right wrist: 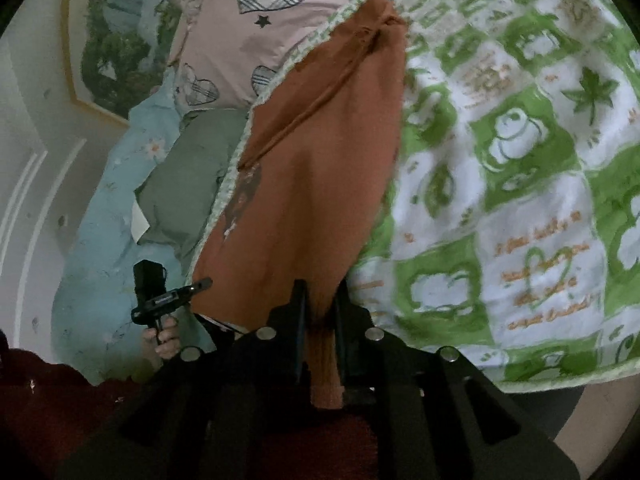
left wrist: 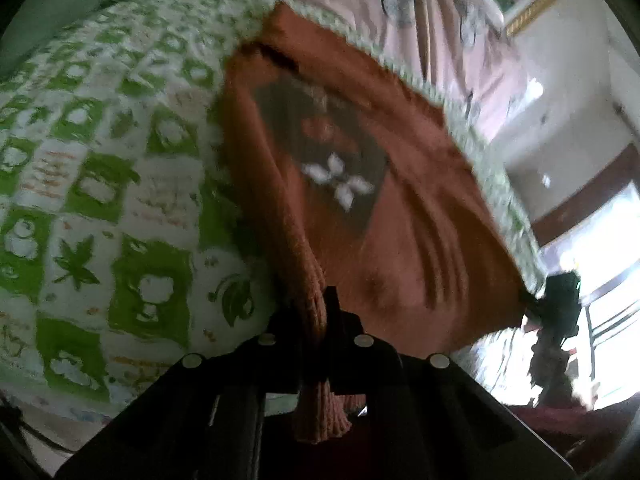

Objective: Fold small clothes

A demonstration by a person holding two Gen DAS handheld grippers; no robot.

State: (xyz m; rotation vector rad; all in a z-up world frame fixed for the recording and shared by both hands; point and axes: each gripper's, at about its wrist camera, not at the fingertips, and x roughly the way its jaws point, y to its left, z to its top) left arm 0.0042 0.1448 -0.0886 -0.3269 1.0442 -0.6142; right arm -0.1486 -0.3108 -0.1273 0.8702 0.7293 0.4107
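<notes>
A small rust-orange knit garment (left wrist: pixel 400 208) with a grey patch and a white flower print hangs stretched above a green-and-white patterned blanket (left wrist: pixel 100 184). My left gripper (left wrist: pixel 320 312) is shut on its ribbed hem at one corner. My right gripper (right wrist: pixel 320 304) is shut on the ribbed hem at the other corner of the garment (right wrist: pixel 320 160). The right gripper also shows in the left wrist view (left wrist: pixel 556 304), holding the far corner. The left gripper shows in the right wrist view (right wrist: pixel 168 296) with the person's hand.
The blanket (right wrist: pixel 520 160) covers the bed. A pink heart-print pillow (right wrist: pixel 240 40), a grey-green cushion (right wrist: pixel 188 176) and a light-blue floral cover (right wrist: pixel 104 216) lie beyond it. A framed picture (right wrist: pixel 108 40) hangs on the wall. Dark red cloth (right wrist: pixel 48 400) lies near me.
</notes>
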